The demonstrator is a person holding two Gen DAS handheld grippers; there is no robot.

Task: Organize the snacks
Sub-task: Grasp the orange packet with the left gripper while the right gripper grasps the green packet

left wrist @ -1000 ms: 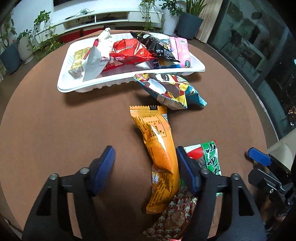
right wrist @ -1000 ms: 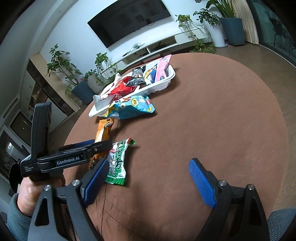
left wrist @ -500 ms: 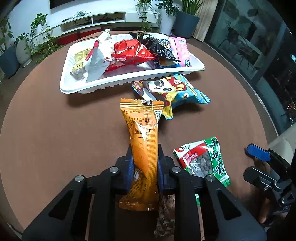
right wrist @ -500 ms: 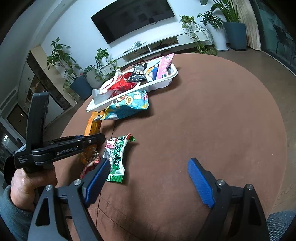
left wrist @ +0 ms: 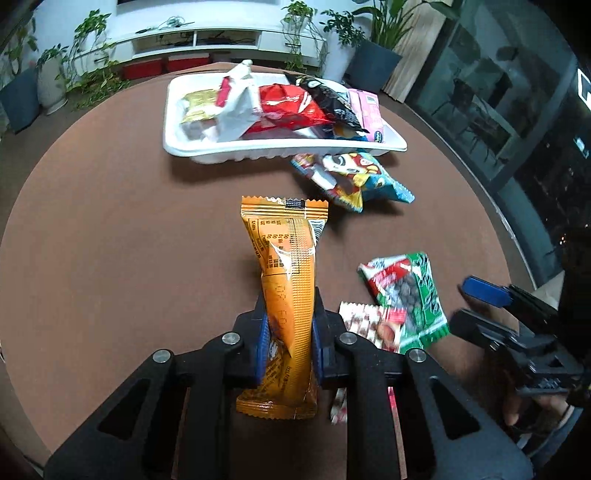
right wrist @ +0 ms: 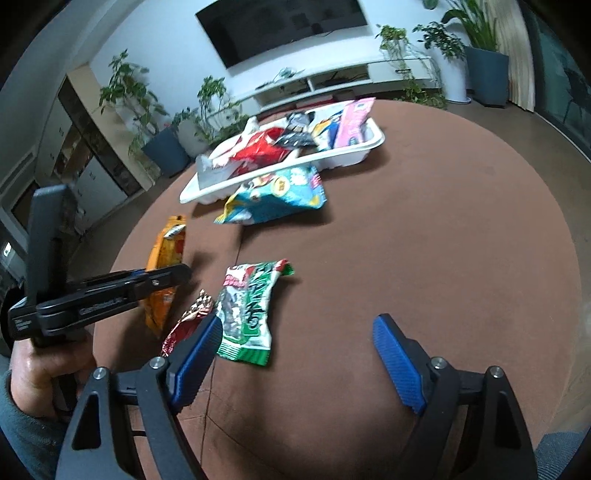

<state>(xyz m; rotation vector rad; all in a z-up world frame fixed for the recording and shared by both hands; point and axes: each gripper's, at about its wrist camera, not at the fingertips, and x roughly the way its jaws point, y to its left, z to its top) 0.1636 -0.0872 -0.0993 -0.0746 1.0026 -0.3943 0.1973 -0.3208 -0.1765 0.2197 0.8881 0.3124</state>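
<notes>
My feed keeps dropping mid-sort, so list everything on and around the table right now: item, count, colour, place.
Orange snack packet: 1, orange, clamped in the left gripper.
Green nut packet: 1, green, white and red, lying on the table near the right gripper.
Red-gold wrapped snack: 1, red and gold, beside the green packet, partly under it.
Cartoon snack bag: 1, blue and yellow, on the table against the tray's near side.
Tray: 1, white, at the far side of the table, holding several packets (red, black, pink, white, gold).
Table: 1, round, brown.
Potted plants: several, green, along the wall.
TV: 1, black, on the wall.
Left gripper: fingers shut on the orange packet.
Right gripper: fingers open, holding nothing.
</notes>
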